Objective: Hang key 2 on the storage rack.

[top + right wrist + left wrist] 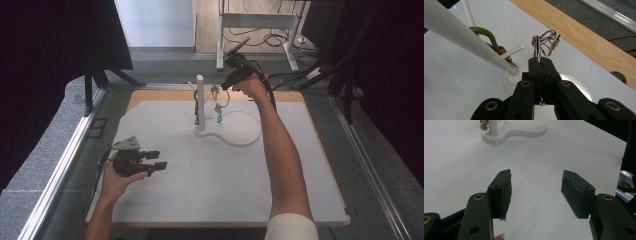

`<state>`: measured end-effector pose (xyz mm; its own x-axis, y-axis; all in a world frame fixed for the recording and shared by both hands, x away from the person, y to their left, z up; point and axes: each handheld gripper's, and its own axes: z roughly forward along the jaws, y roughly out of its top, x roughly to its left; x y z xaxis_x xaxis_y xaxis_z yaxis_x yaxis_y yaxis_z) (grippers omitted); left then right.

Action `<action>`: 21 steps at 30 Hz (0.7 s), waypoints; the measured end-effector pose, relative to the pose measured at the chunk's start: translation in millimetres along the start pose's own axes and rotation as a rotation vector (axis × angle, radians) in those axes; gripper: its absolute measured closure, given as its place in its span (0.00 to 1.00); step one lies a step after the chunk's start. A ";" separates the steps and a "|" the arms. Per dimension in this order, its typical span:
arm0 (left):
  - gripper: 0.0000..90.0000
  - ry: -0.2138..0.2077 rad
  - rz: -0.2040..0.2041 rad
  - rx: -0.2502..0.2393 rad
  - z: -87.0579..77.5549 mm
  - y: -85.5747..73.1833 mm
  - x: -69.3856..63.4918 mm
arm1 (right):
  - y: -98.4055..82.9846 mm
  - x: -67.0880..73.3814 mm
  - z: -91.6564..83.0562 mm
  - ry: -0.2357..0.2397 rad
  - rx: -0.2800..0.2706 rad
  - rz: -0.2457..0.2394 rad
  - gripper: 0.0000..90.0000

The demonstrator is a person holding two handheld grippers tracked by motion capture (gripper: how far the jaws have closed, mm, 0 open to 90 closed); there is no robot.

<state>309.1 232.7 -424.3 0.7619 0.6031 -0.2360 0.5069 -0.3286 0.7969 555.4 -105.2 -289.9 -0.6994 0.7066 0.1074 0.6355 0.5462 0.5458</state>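
Nearest the person, the left gripper (159, 160) rests low over the white table sheet (200, 185), jaws wide apart with nothing between them. Farther out, the right gripper (541, 62) is clamped tight on a metal key ring (537, 46) (wire loops and a yellow tag hang from it), held just beside a peg (512, 52) of the white stand (200, 100).

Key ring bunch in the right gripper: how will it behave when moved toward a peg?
Likely floppy: the key ring bunch is several loose wire loops, pinched by one ring in the right gripper. The teal tag hangs below, so it probably swings. Thin smooth metal may twist or slip between the pads.
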 end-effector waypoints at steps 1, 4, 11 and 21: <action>0.47 0.000 0.000 -0.001 -0.3 -0.1 -0.1 | 0.3 0.8 0.8 0.002 -0.001 0.003 0.97; 0.47 -0.001 0.001 -0.001 -0.5 -0.2 -0.2 | 0.5 1.7 3.2 0.000 0.003 -0.001 0.97; 0.47 0.000 0.001 0.000 -0.6 -0.3 -0.5 | 1.2 5.7 10.7 0.006 0.013 -0.006 0.97; 0.47 -0.001 0.005 -0.002 -0.9 -0.5 -0.3 | 0.9 16.0 17.6 0.025 0.022 -0.032 0.97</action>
<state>308.3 233.3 -424.1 0.7651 0.6005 -0.2324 0.5022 -0.3307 0.7990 550.6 -85.5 -302.4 -0.7275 0.6771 0.1109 0.6192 0.5783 0.5312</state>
